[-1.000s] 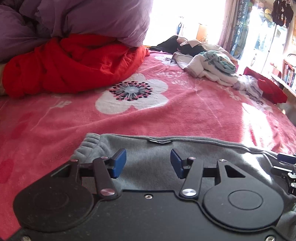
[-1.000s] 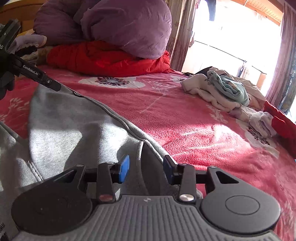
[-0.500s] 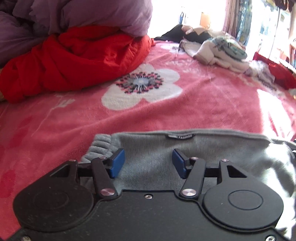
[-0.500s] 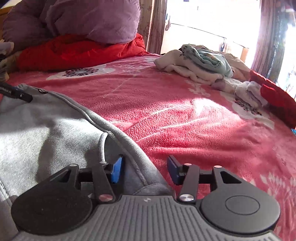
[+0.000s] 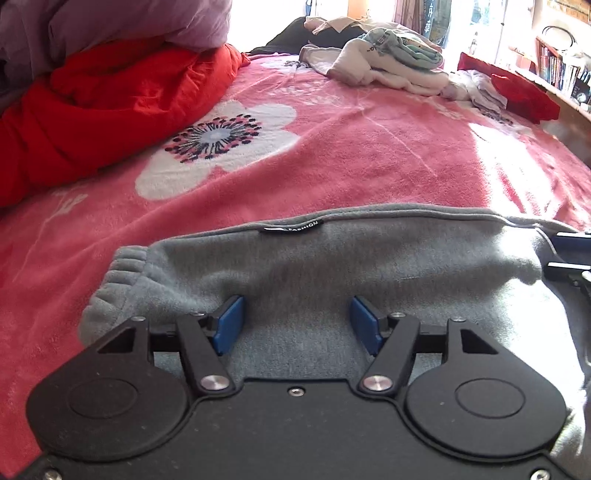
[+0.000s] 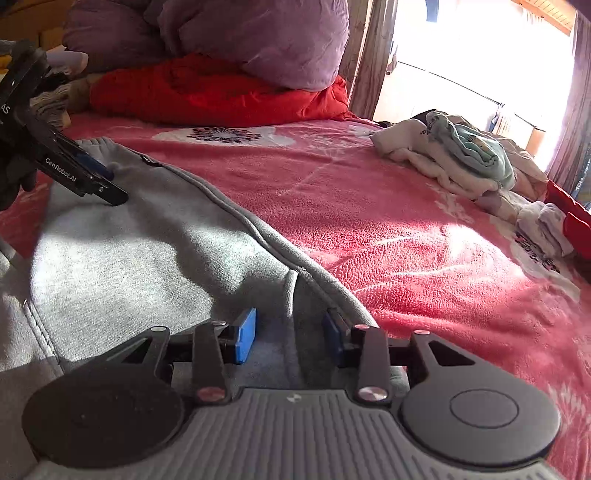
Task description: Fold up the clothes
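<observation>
Grey sweatpants (image 5: 332,269) lie flat on the pink flowered blanket (image 5: 332,155), waistband edge with a black label away from me. My left gripper (image 5: 297,321) is open, blue pads low over the fabric near the elastic cuff. My right gripper (image 6: 288,334) is open, straddling a raised fold of the same grey sweatpants (image 6: 147,254) by the waistband seam. The left gripper also shows in the right wrist view (image 6: 92,177), resting on the garment's far end. The right gripper's tip shows at the right edge of the left wrist view (image 5: 570,254).
A red quilt (image 5: 110,96) and purple duvet (image 6: 240,33) are piled at the bed's head. A heap of unfolded white and teal clothes (image 6: 461,158) and a red garment (image 5: 524,96) lie farther along the bed. A bookshelf (image 5: 561,70) stands beyond the bed edge.
Both grippers have shifted slightly over the sweatpants, which now lie flatter. The left jaws look a little wider; the right jaws stay open around the fold.
</observation>
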`<act>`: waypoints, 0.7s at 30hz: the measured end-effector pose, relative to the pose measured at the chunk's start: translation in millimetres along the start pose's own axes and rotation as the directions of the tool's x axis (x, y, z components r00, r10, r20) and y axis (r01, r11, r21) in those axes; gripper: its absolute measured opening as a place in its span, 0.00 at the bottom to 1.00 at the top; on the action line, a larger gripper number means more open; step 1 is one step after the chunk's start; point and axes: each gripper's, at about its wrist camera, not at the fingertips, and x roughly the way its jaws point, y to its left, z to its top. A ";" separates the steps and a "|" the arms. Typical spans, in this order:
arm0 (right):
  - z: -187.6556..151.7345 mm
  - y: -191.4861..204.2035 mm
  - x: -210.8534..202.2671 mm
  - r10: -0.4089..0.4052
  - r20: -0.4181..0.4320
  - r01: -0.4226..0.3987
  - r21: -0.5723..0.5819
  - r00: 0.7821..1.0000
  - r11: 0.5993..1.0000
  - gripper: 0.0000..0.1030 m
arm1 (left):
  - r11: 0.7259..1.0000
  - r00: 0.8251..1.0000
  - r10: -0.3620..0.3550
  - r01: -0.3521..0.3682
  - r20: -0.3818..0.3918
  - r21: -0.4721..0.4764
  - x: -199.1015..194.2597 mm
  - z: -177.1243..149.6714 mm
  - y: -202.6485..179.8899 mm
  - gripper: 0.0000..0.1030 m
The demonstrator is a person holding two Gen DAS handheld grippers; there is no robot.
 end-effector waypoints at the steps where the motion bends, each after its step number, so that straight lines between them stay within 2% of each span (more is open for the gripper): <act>1: 0.3 -0.2 -0.6 -0.001 0.000 0.001 0.005 1.000 1.000 0.38 | 1.000 1.000 -0.001 0.001 0.009 -0.003 -6.4 1.8 1.4 0.62; 2: 0.6 -0.4 -1.2 -0.002 -0.001 0.002 0.010 1.000 1.000 0.38 | 1.000 1.000 -0.003 0.003 0.019 -0.006 -12.9 3.5 2.8 0.57; 3: 0.9 -0.6 -1.7 -0.003 -0.001 0.003 0.016 1.000 1.000 0.38 | 1.000 1.000 -0.006 0.007 0.028 -0.009 -19.2 5.2 4.0 0.57; 6: 0.0 -2.0 -3.1 0.000 0.006 0.000 0.035 1.000 0.999 0.38 | 0.993 0.991 -0.117 0.117 0.067 -0.003 -33.9 7.6 -0.8 0.57; 8: -1.0 -9.5 -4.1 0.020 0.016 -0.022 0.082 1.000 0.996 0.37 | 0.984 0.982 -0.177 0.175 0.059 0.033 -33.9 7.6 -11.8 0.57; 10: -1.5 -17.7 -4.6 0.035 0.023 -0.038 0.127 0.999 0.991 0.30 | 0.985 0.987 -0.163 0.162 0.006 0.060 -18.8 4.1 -24.0 0.57; 11: -1.9 -20.3 -4.4 0.037 0.025 -0.040 0.139 0.999 0.989 0.29 | 0.989 0.993 -0.121 0.121 -0.011 0.087 -7.2 -0.7 -29.7 0.63; 12: -2.5 -21.8 -3.4 0.041 0.026 -0.044 0.146 0.999 0.988 0.29 | 0.990 0.996 -0.082 0.084 -0.025 0.111 3.5 -5.2 -34.9 0.64; 13: -3.1 -22.4 -2.2 0.042 0.026 -0.046 0.149 0.999 0.988 0.29 | 0.992 0.996 -0.092 0.092 -0.006 0.091 3.2 -5.1 -34.0 0.64; 15: -3.9 -23.7 -0.4 0.042 0.029 -0.046 0.157 0.999 0.987 0.29 | 0.994 0.992 -0.093 0.089 0.081 0.061 -8.9 6.8 -29.1 0.58; 18: -5.4 -31.5 0.0 0.064 0.044 -0.072 0.211 0.997 0.975 0.29 | 0.998 0.994 -0.044 0.047 0.104 -0.032 -4.7 15.0 -12.5 0.57; 21: -8.2 -37.9 0.8 0.085 0.055 -0.096 0.257 0.995 0.962 0.29 | 0.999 0.998 -0.027 0.030 0.056 -0.041 20.8 10.5 -7.9 0.59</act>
